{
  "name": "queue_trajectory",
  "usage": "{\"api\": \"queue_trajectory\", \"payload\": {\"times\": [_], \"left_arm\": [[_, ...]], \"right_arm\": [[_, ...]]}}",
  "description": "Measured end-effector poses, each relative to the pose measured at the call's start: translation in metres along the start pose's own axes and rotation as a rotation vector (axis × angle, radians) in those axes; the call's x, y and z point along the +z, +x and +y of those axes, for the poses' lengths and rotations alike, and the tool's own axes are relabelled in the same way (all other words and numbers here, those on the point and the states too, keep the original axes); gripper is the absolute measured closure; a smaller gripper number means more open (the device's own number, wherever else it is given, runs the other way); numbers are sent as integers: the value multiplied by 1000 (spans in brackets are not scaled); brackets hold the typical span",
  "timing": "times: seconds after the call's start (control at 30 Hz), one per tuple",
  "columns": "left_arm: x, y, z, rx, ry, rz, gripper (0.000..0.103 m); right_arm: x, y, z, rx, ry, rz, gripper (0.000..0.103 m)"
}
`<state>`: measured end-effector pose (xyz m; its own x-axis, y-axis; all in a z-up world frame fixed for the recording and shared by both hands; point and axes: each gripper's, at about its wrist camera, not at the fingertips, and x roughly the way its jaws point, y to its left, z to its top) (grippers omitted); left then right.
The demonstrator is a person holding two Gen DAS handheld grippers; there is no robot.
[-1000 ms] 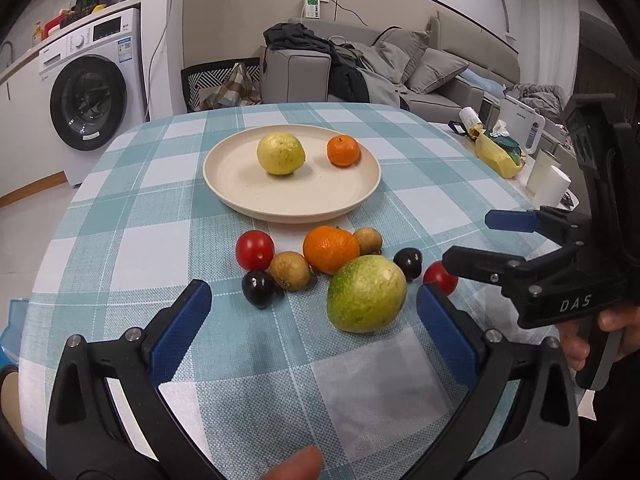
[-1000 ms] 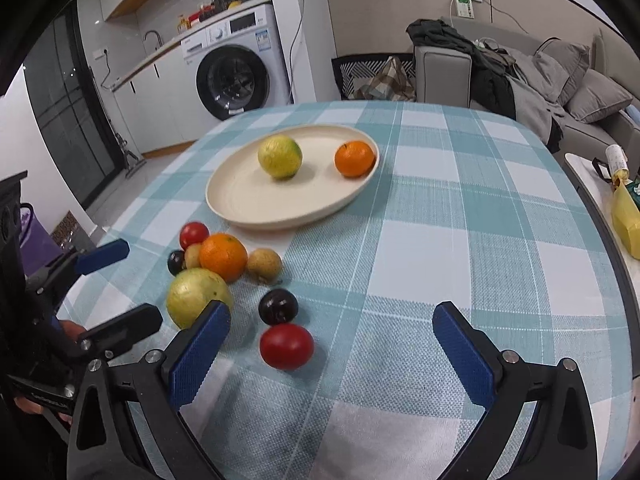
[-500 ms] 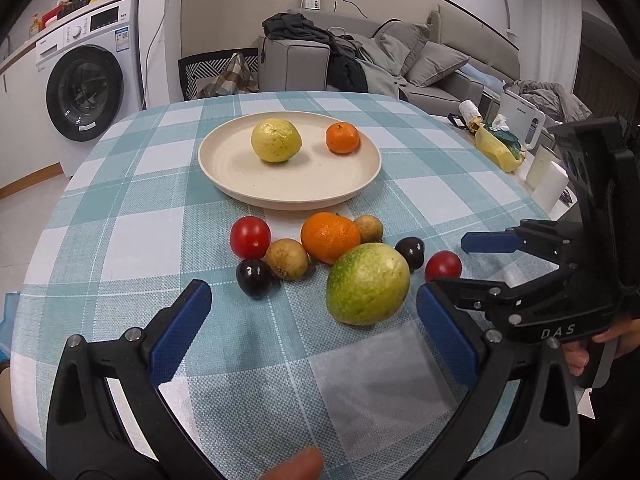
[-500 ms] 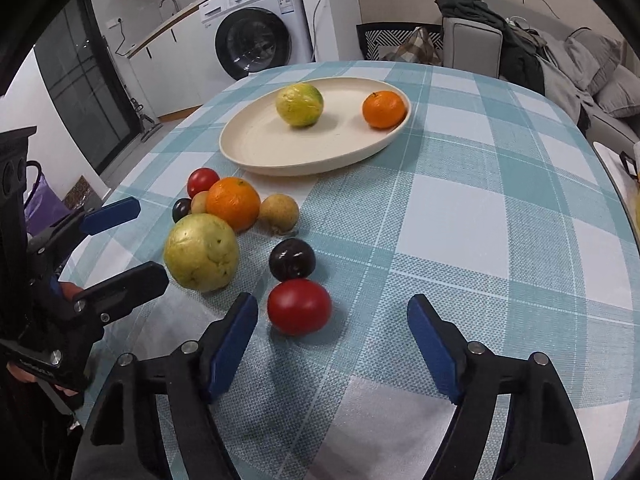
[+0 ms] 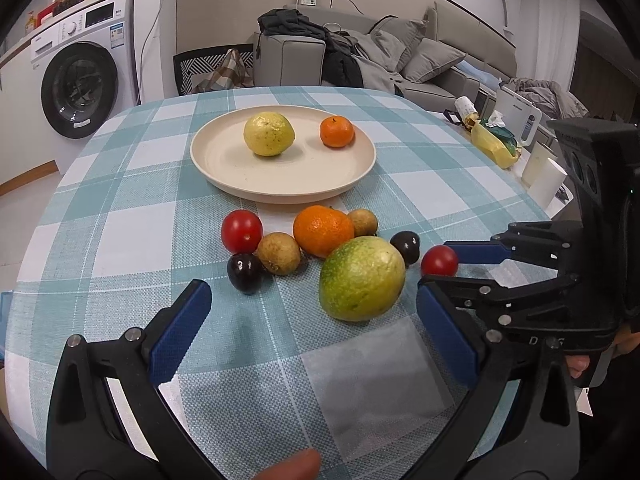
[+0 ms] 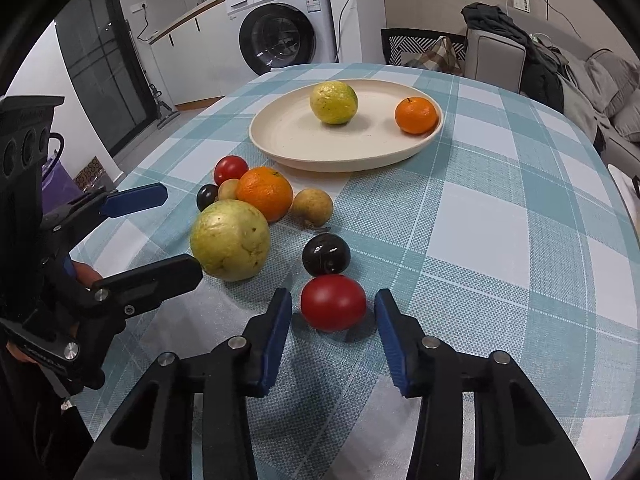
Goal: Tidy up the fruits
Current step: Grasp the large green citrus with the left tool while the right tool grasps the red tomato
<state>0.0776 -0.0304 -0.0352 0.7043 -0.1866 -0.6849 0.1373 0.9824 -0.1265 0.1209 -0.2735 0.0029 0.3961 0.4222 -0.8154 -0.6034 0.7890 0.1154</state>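
- The right gripper [image 6: 331, 316], black-framed with blue pads, was closing around a round red tomato [image 6: 333, 307]; gaps remained on both sides, so the pads were not yet pressing on it.
- That tomato rested on the teal-and-white checked tablecloth [image 6: 500, 240], with a small dark round plum [image 6: 326, 255] just beyond it.
- The left gripper [image 5: 316, 320], of the same build, stood wide apart and empty, with a large green-yellow round fruit [image 5: 362, 278] lying just ahead, between its blue pads.
- Clustered beyond that fruit were a large orange [image 5: 323, 230], two small tan-brown round fruits [image 5: 279, 253] [image 5: 363, 222], a second red tomato [image 5: 241, 231] and a second dark plum [image 5: 245, 273].
- Further back, a round cream plate [image 5: 280, 184] held a yellow-green citrus fruit [image 5: 269, 134] and a small orange mandarin [image 5: 337, 131], set apart from each other.
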Motion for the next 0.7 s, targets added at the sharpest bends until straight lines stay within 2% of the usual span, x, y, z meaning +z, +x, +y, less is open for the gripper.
{"api": "queue_trajectory", "payload": {"times": [0.13, 0.4, 0.5, 0.57, 0.7], "left_arm": [[0, 1, -2, -8, 4, 0, 1], [0, 4, -5, -17, 13, 17, 4], [-1, 5, -3, -34, -1, 23, 7], [0, 6, -4, -41, -4, 27, 14], [-1, 8, -8, -54, 5, 35, 16]], "right_arm": [[0, 0, 0, -6, -11, 0, 70], [0, -6, -1, 1, -15, -21, 70], [1, -11, -3, -1, -4, -38, 70], [2, -14, -6, -5, 4, -47, 70], [5, -18, -12, -13, 16, -58, 70]]}}
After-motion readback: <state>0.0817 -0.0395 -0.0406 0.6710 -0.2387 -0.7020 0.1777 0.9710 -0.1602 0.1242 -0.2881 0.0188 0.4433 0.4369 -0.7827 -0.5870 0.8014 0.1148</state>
